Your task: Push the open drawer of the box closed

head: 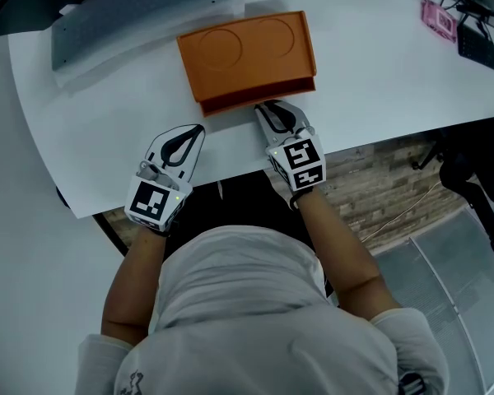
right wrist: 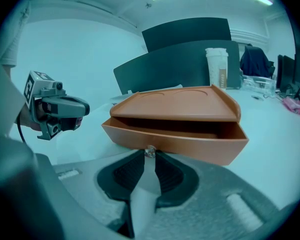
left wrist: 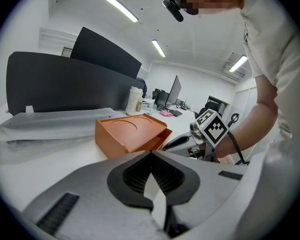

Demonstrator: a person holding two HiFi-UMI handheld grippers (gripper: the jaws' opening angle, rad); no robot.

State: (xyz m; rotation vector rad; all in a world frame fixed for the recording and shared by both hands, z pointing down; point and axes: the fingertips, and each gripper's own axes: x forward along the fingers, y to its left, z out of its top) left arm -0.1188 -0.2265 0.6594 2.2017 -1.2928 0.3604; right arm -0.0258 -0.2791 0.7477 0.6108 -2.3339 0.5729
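An orange box (head: pixel 245 49) sits on the white table (head: pixel 379 81), and its drawer (head: pixel 259 97) stands a little way out toward me. In the right gripper view the drawer (right wrist: pixel 180 143) shows a dark gap under the box top (right wrist: pixel 175 104) and a small metal knob (right wrist: pixel 150 151) on its front. My right gripper (head: pixel 260 105) is shut, with its tips (right wrist: pixel 149 157) up against that knob. My left gripper (head: pixel 199 128) is shut and holds nothing; it rests on the table left of the drawer. From there it sees the box (left wrist: pixel 132 131) and the right gripper (left wrist: pixel 177 141).
A keyboard under a plastic cover (head: pixel 140 11) lies behind the box at the left. A pink item (head: pixel 438 16) and a black device (head: pixel 477 44) are at the far right. A white cup (right wrist: pixel 216 66) stands behind the box. The table's near edge (head: pixel 230 175) runs just behind both grippers.
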